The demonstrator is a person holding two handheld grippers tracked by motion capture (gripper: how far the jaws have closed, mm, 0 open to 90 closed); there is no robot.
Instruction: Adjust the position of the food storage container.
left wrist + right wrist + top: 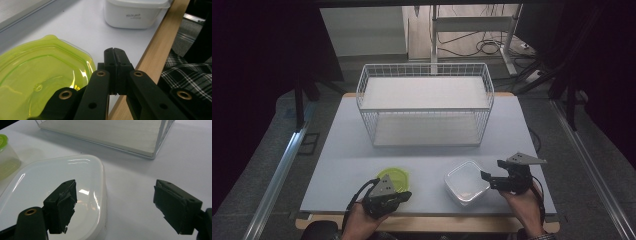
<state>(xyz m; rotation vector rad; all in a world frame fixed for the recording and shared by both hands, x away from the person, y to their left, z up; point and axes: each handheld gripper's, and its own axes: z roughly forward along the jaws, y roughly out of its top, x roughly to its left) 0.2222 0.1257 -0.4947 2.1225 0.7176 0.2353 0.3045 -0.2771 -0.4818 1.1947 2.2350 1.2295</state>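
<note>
A round container with a yellow-green lid (395,179) (37,75) (6,155) sits near the table's front edge. My left gripper (406,196) (114,53) is shut with nothing in it, just right of and in front of that lid, near the wooden table edge. A white square lidded container (466,182) (136,12) (57,192) stands to the right of it. My right gripper (492,170) (113,205) is open at that container's right side; one jaw hangs over the lid's corner, the other over bare table. Its pads touch nothing.
A white wire shelf rack (426,102) (140,137) with two boards stands at the back middle of the pale table (342,150). The table's wooden front edge (152,50) runs close by my left gripper. Dark floor and cables lie beyond.
</note>
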